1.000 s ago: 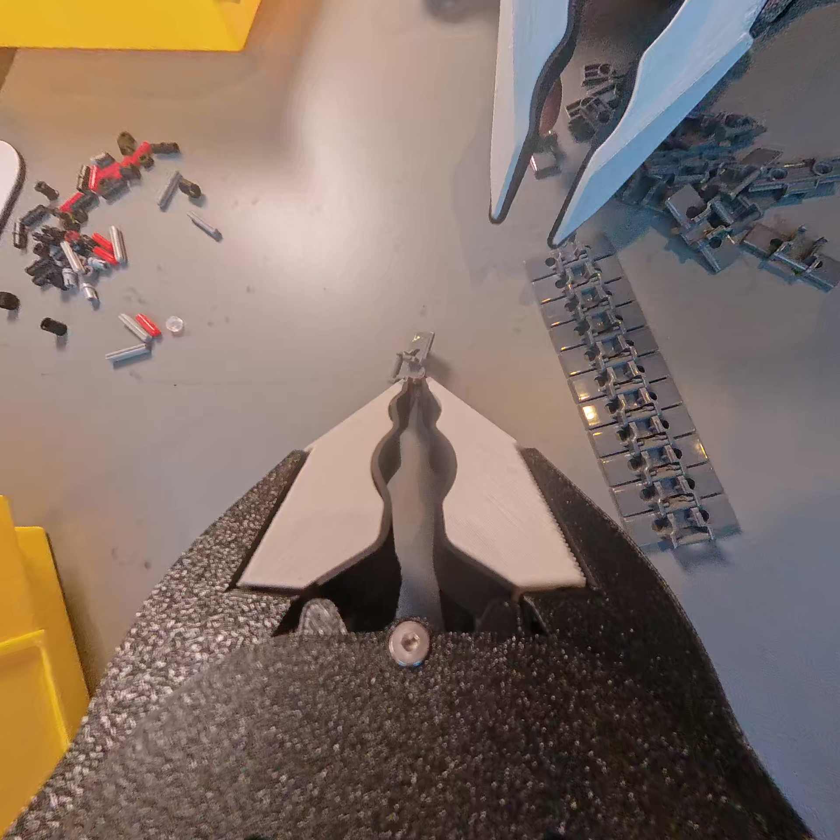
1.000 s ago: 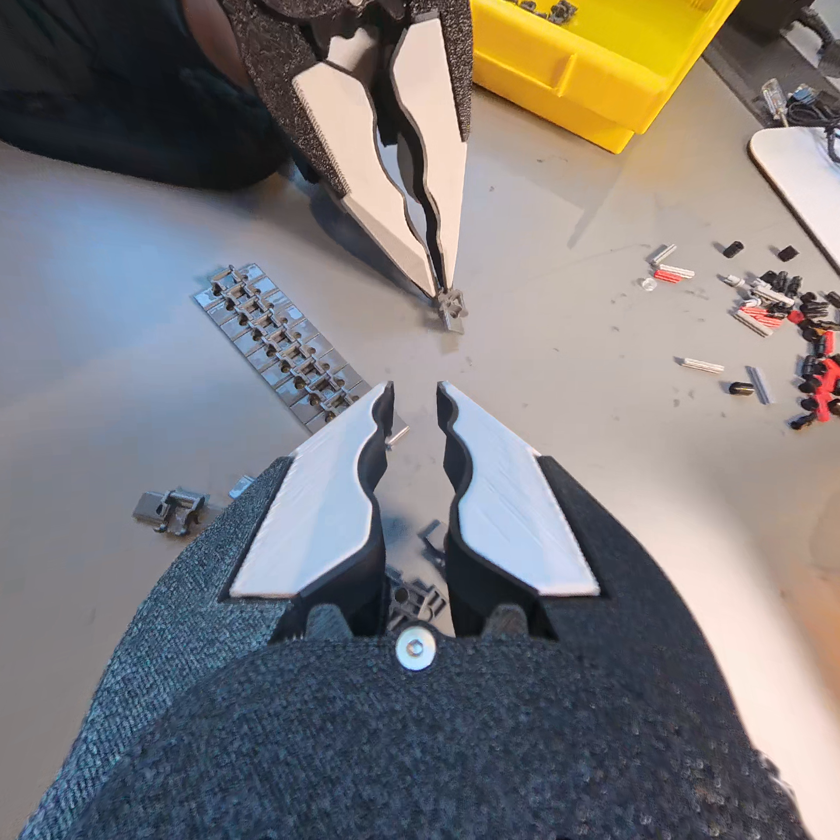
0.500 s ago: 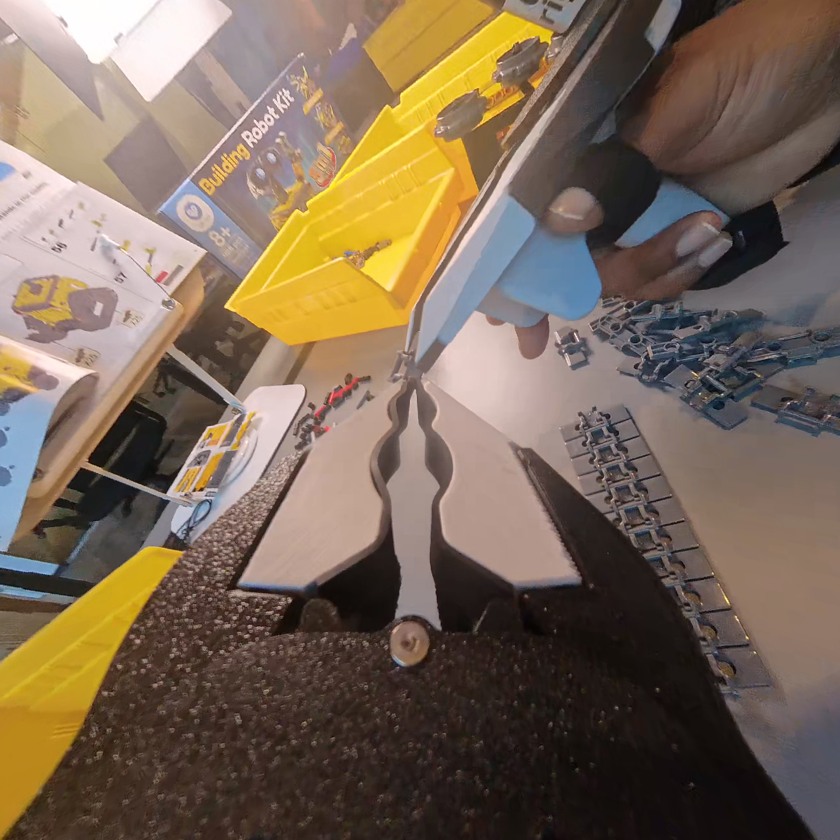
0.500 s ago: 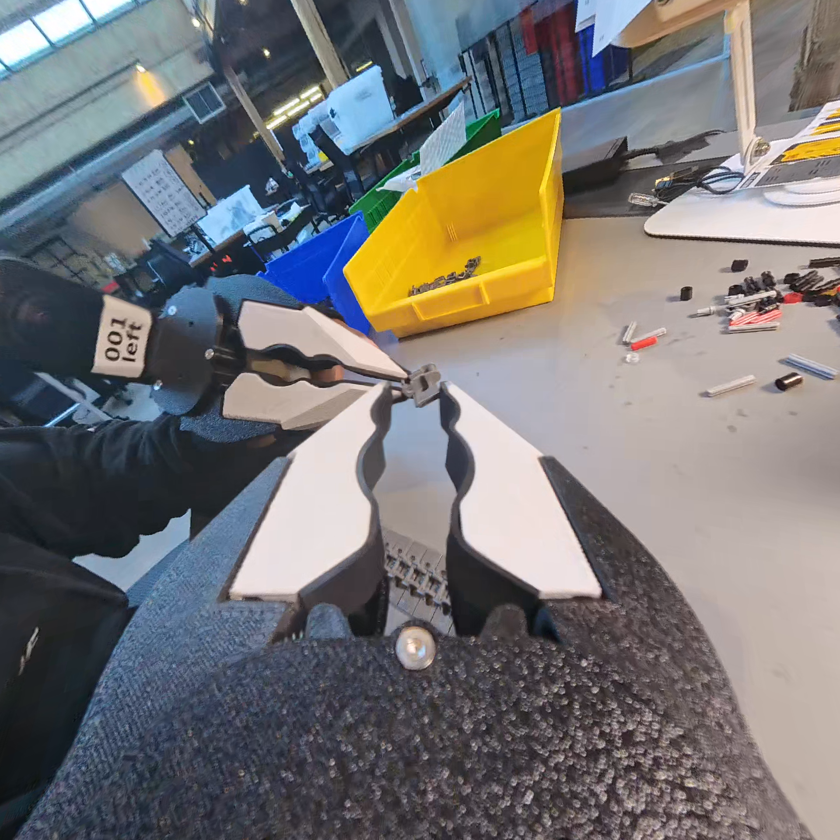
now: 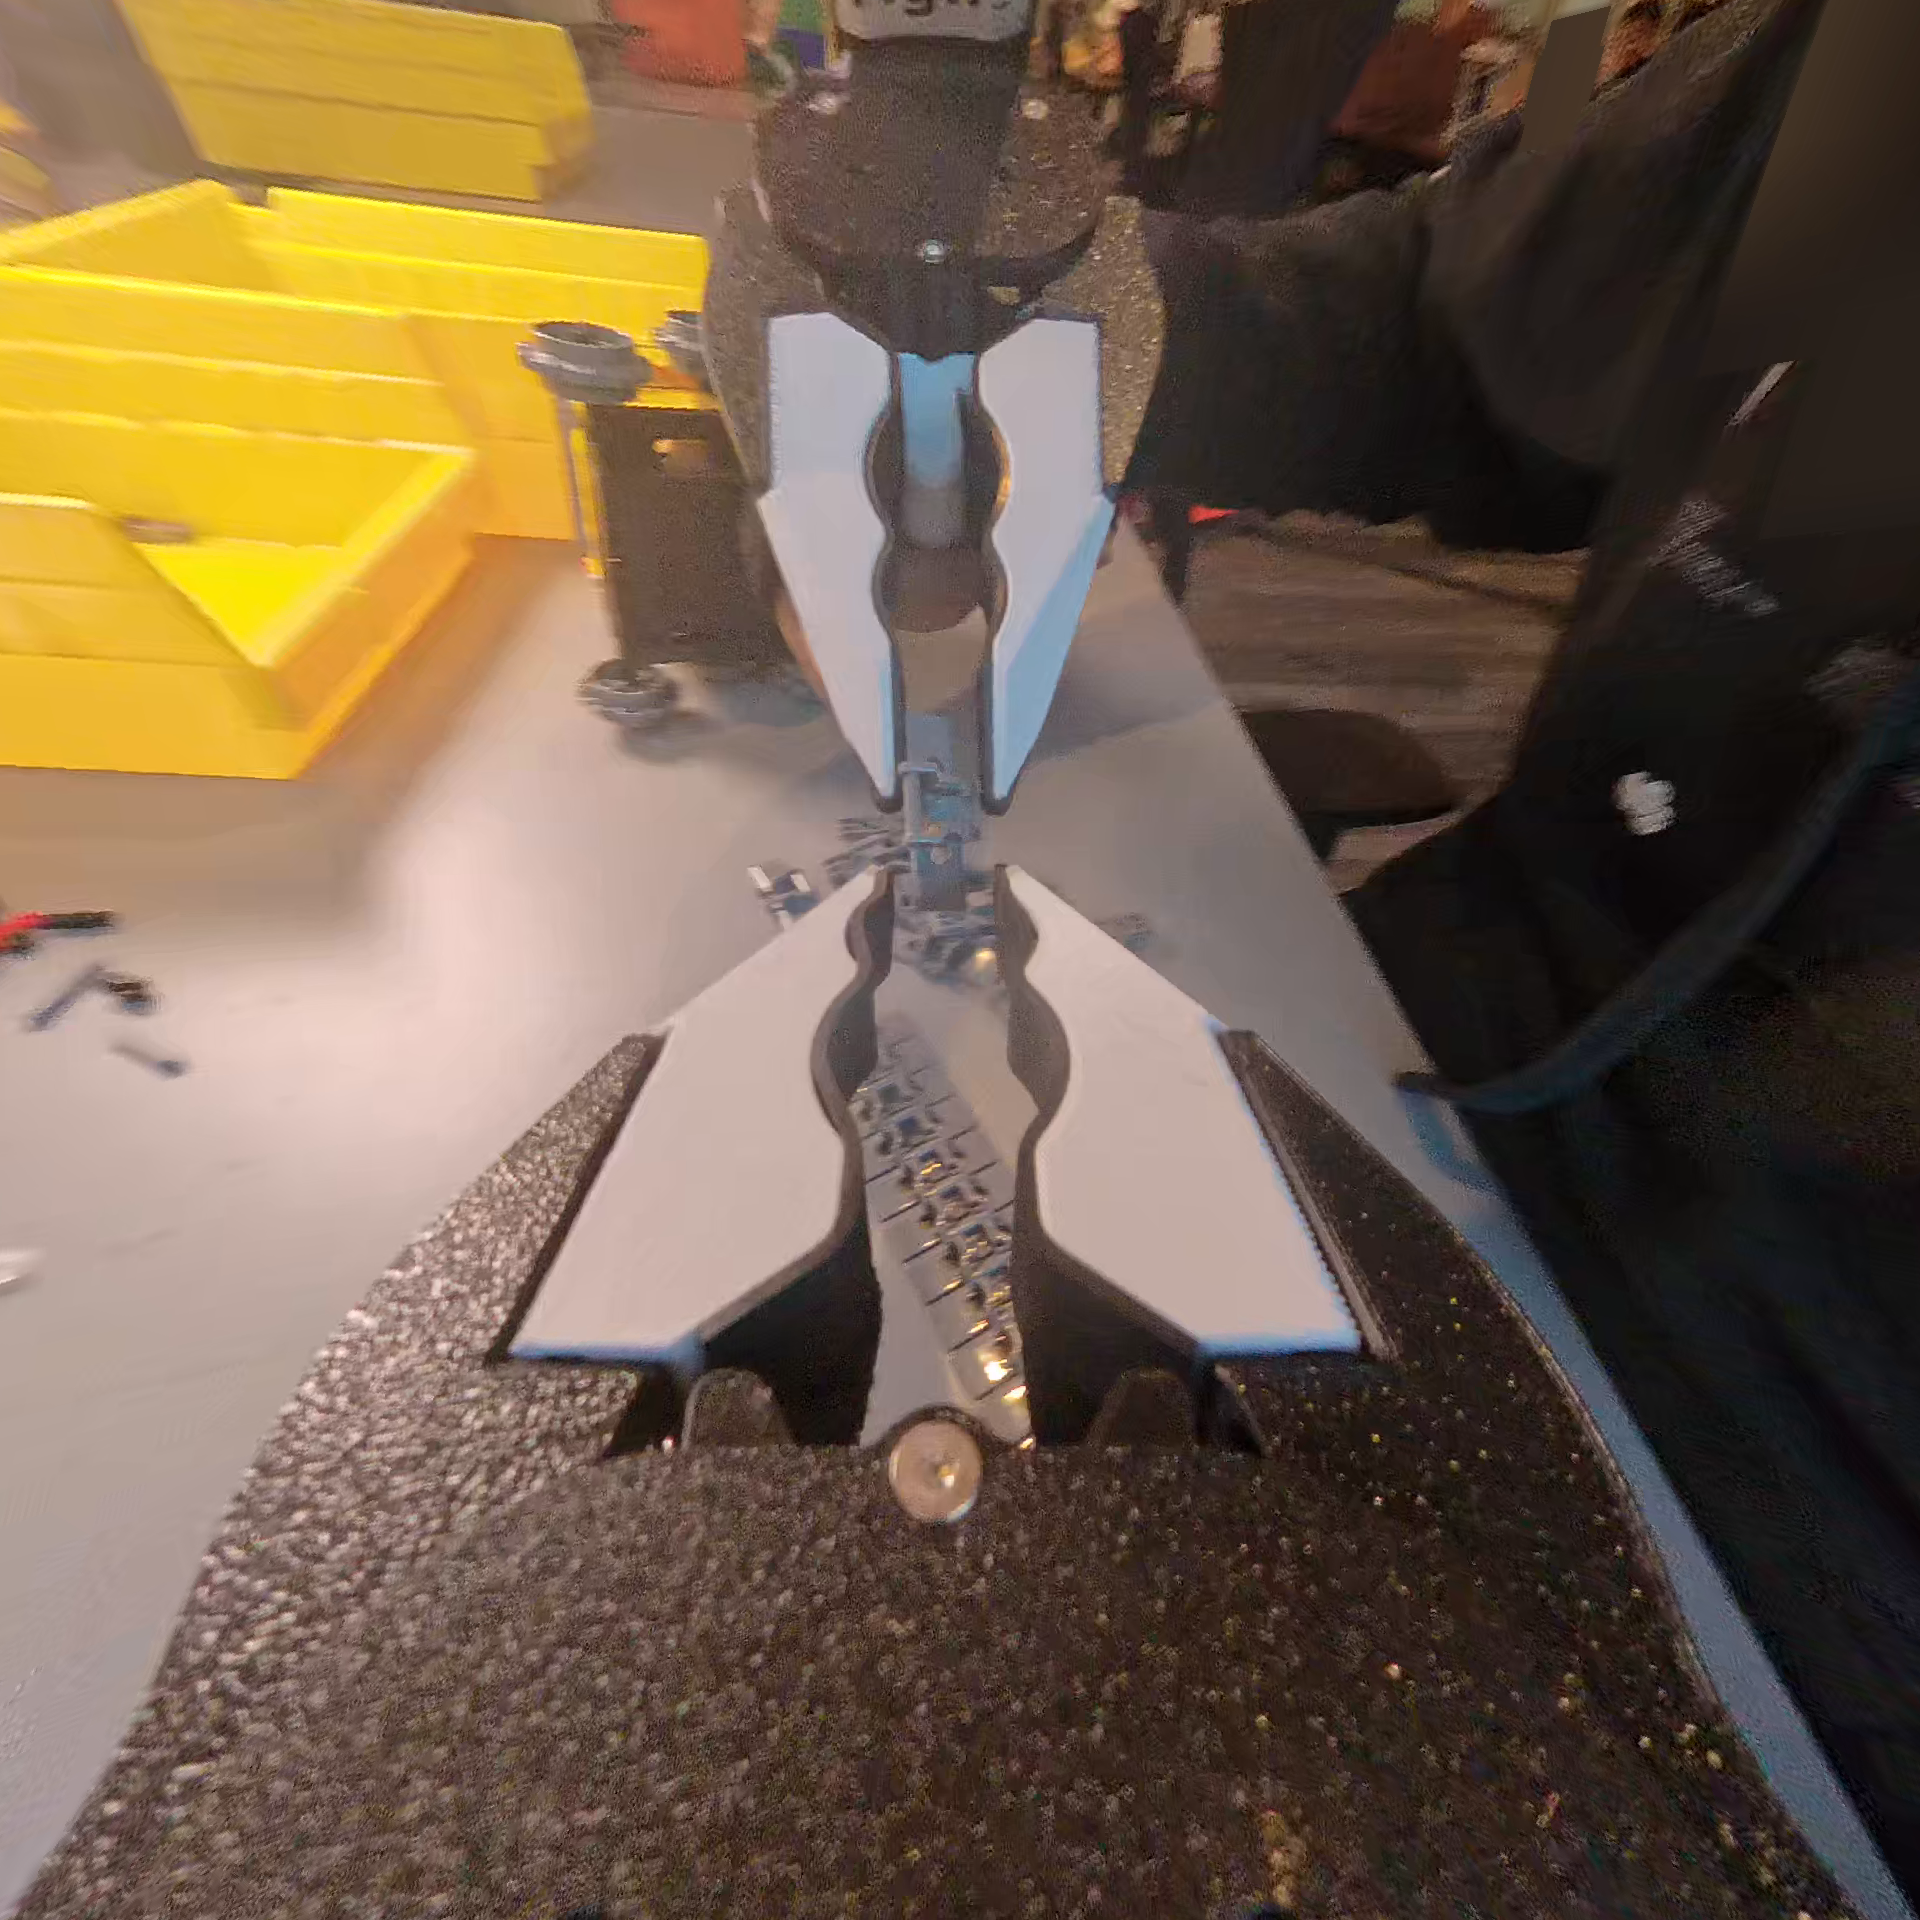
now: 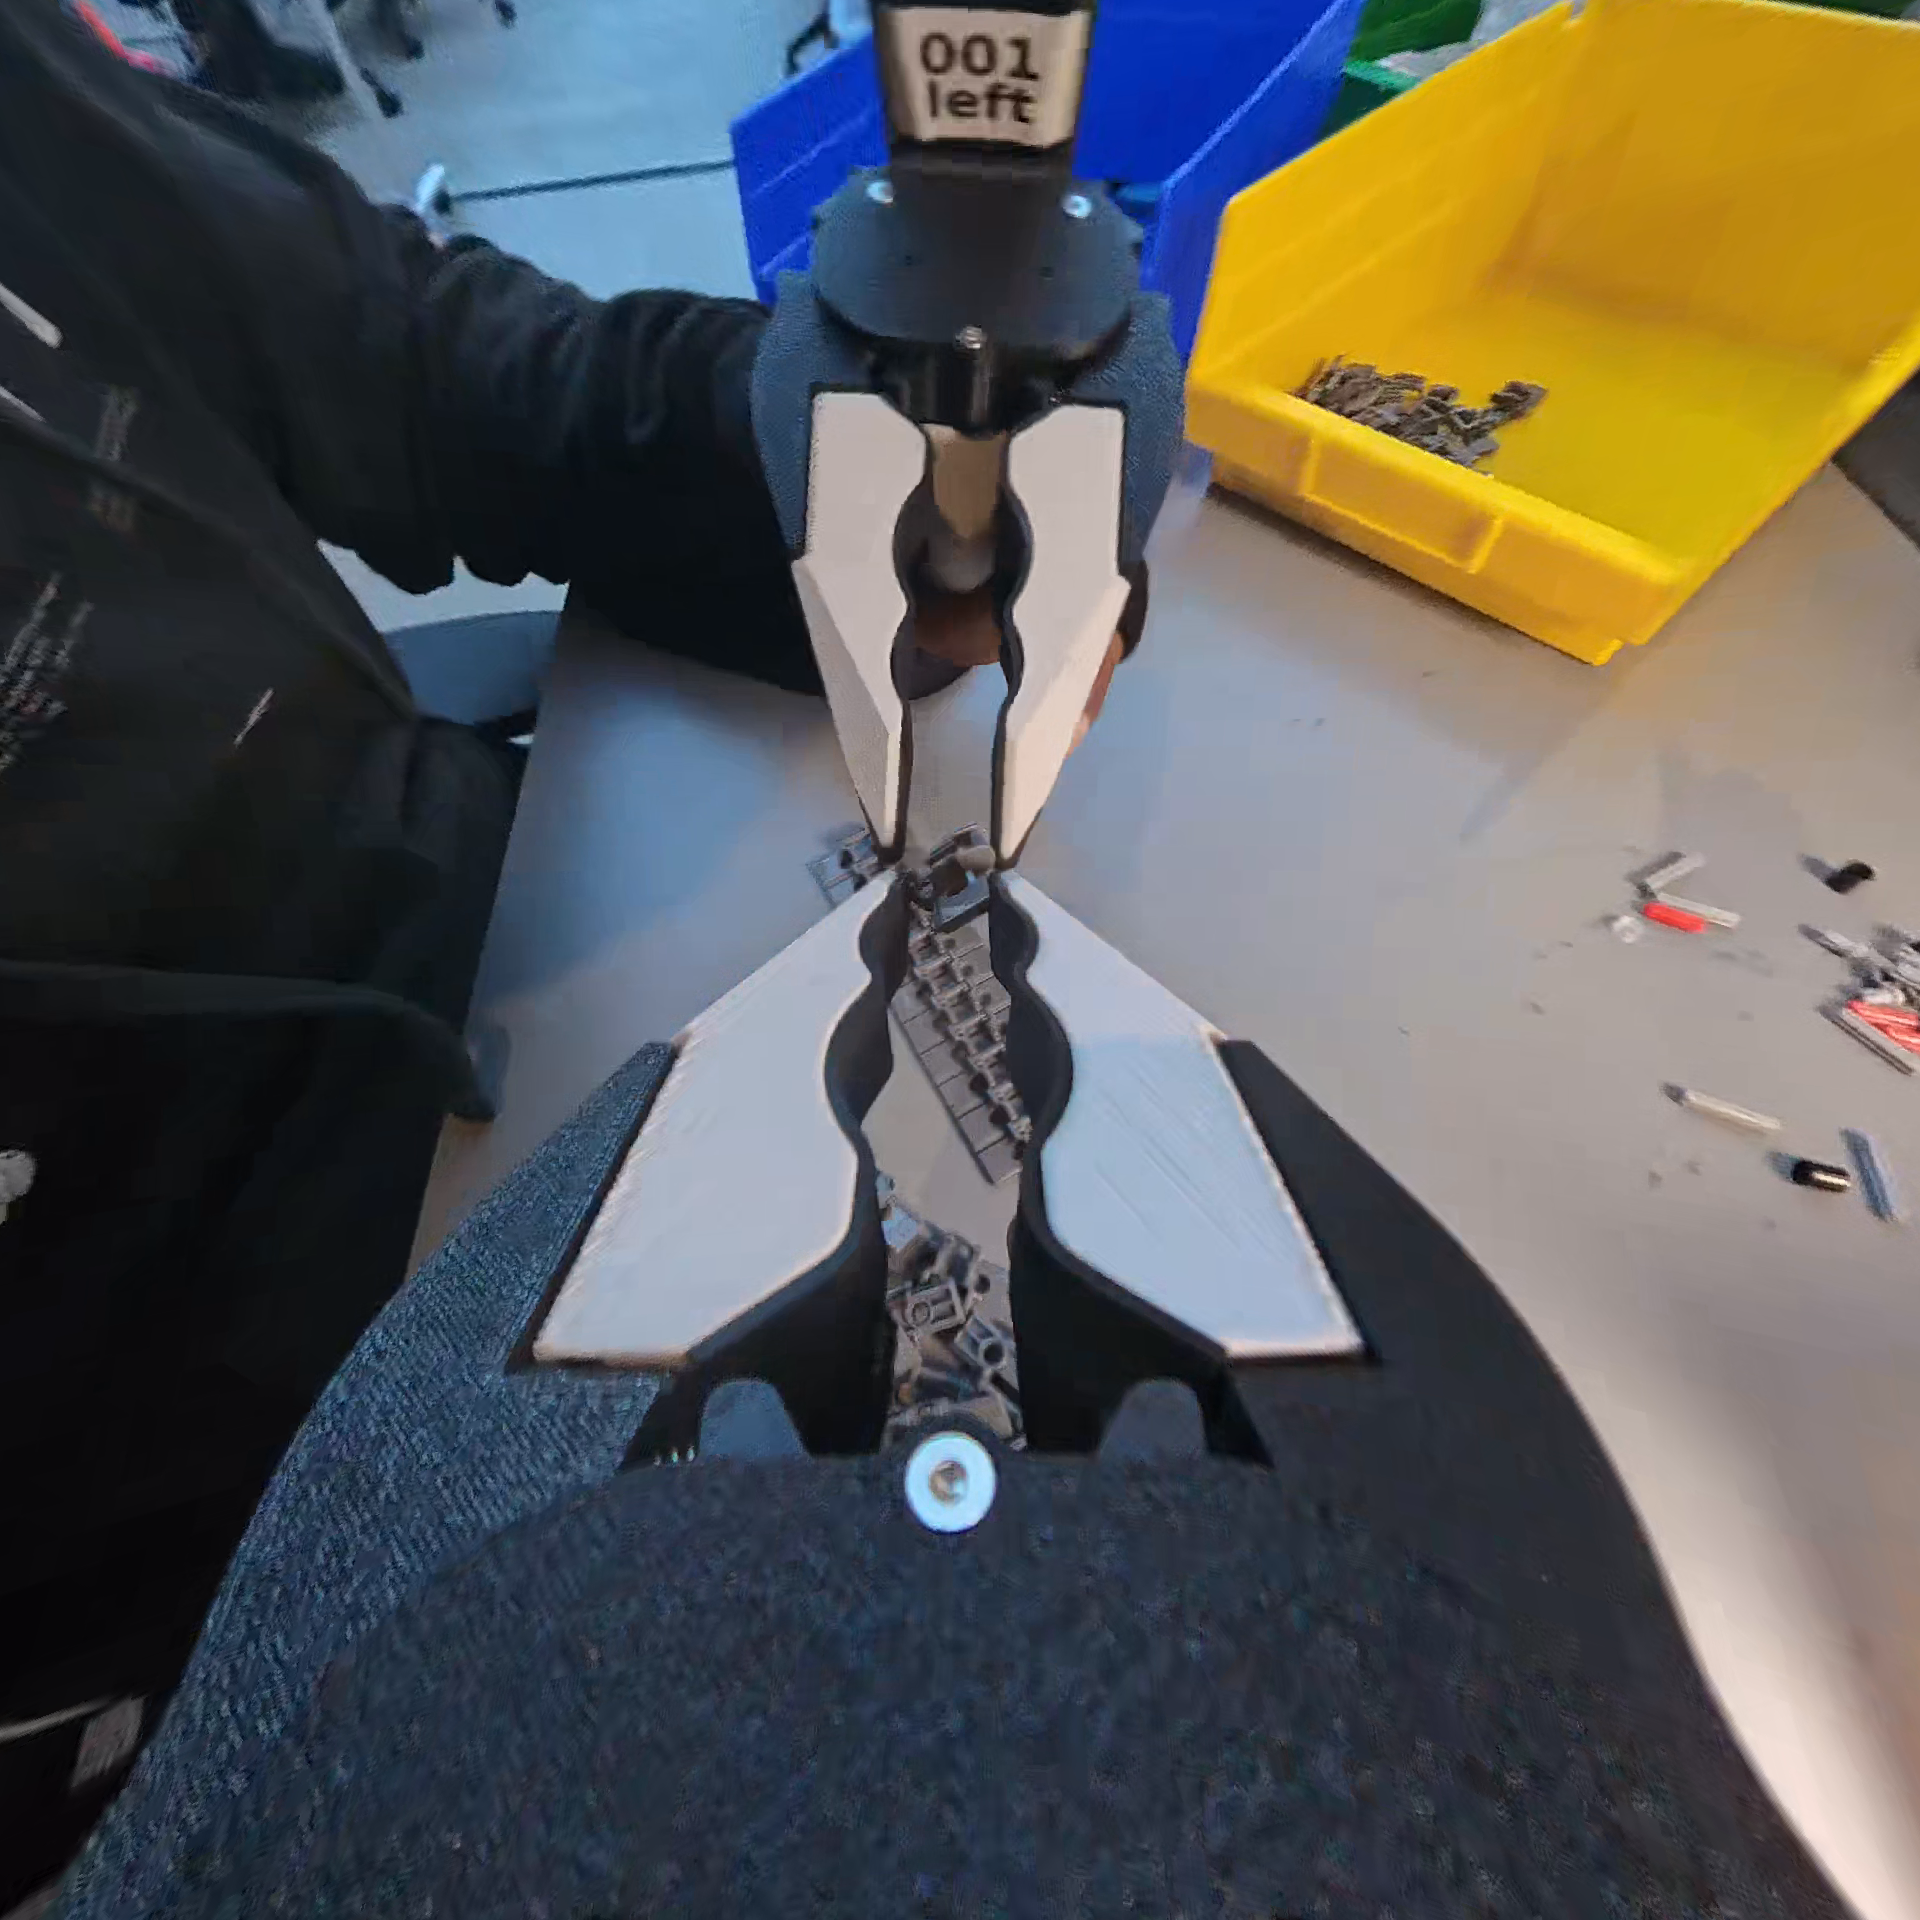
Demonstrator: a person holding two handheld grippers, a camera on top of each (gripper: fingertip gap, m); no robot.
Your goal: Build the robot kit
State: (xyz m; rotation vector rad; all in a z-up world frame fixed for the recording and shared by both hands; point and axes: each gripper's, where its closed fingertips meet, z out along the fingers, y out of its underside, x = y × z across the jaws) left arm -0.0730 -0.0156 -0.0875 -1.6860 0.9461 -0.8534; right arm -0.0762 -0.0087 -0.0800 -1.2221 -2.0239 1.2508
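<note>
A small grey track link point(image 5: 932, 831) hangs above the grey table between two grippers that meet tip to tip. My right gripper point(image 6: 942, 883) is shut on the link point(image 6: 951, 883). It shows at the top of the left wrist view point(image 5: 940, 805). My left gripper point(image 5: 942, 883) has its jaws a little apart around the link's other end. It shows at the top of the right wrist view point(image 6: 948, 854). A strip of joined grey links point(image 5: 935, 1184) lies on the table under both grippers. It also shows in the right wrist view point(image 6: 961, 1029).
A pile of loose grey links point(image 6: 945, 1320) lies below my right gripper. Small red, black and grey pins point(image 6: 1870, 1018) are scattered on the table. Yellow bins point(image 5: 208, 520) point(image 6: 1558, 364) and a blue bin point(image 6: 1195, 104) stand behind. A black sleeve point(image 6: 312, 416) and the table edge point(image 5: 1299, 831) are close. Both grippers' tips are close together, under 4 cm apart.
Both grippers have swung round to face each other tip to tip. The left jaws, shut on the link before, now stand apart. The right jaws have closed a little onto the link.
</note>
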